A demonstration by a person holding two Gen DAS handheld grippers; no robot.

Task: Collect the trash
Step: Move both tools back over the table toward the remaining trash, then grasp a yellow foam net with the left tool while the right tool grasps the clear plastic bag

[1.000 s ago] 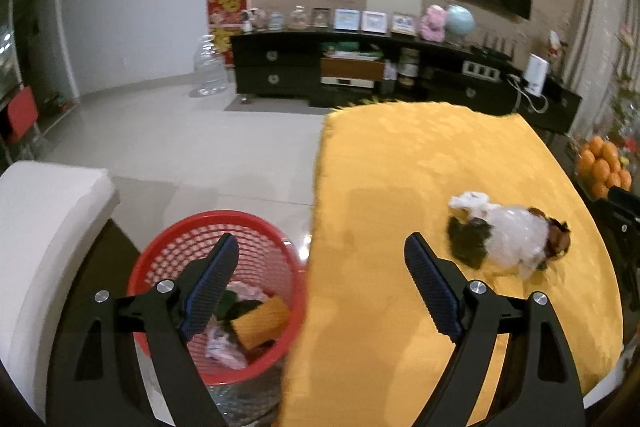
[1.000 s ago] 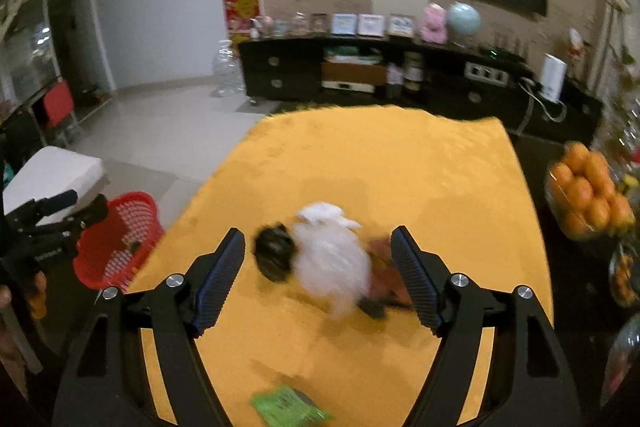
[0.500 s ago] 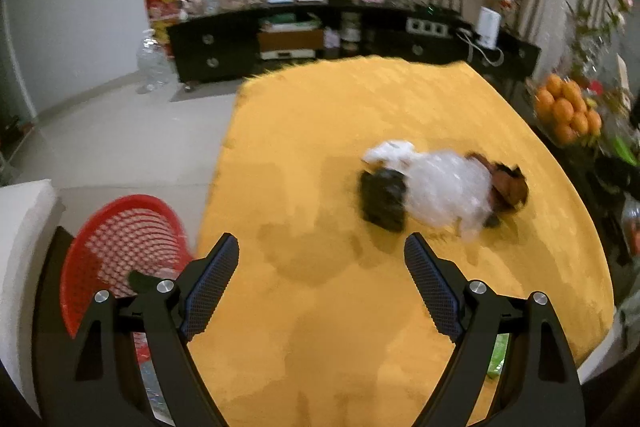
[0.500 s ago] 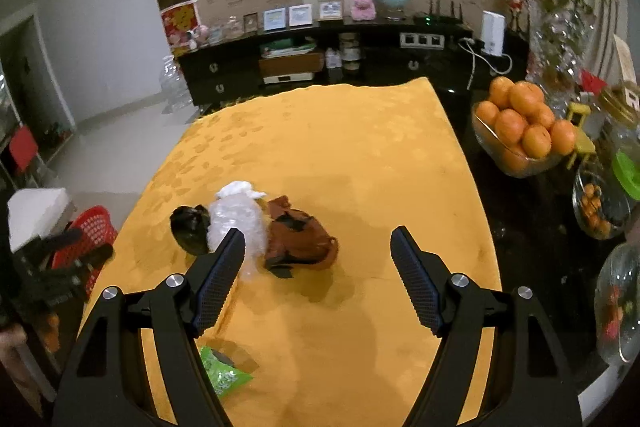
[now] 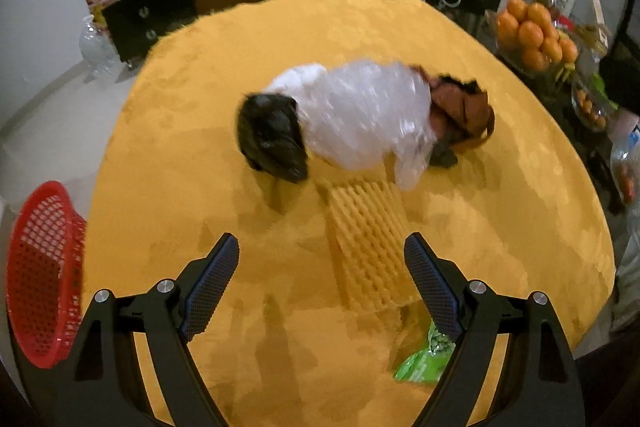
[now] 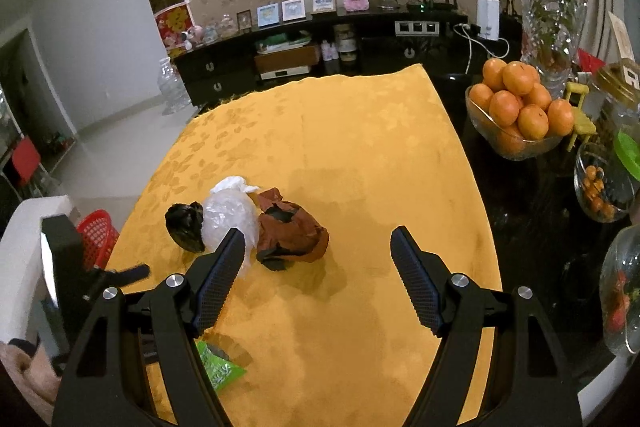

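On the yellow tablecloth [image 5: 180, 131] lies a heap of trash: a crumpled black bag [image 5: 272, 137], a clear white plastic bag [image 5: 360, 115] and brown crumpled paper [image 5: 460, 107]. A yellow ridged foam sheet [image 5: 368, 239] lies just ahead of my left gripper [image 5: 322, 279], which is open and empty. A green wrapper [image 5: 420, 363] lies by its right finger. My right gripper [image 6: 318, 275] is open and empty, above the cloth near the brown paper [image 6: 292, 231], black bag [image 6: 186, 225] and white bag [image 6: 230, 215]. The green wrapper [image 6: 218, 367] lies under its left finger. The red basket [image 5: 40, 275] stands off the table's left edge.
A glass bowl of oranges [image 6: 520, 111], a crystal vase [image 6: 554, 27] and glass jars [image 6: 600, 179] stand on the dark table to the right. A black TV cabinet [image 6: 320, 55] lines the far wall. A white seat [image 6: 24, 227] is beside the red basket [image 6: 96, 239].
My left gripper has swung right from over the red basket and closed in on the trash heap. My right gripper has pulled back and to the right of the heap.
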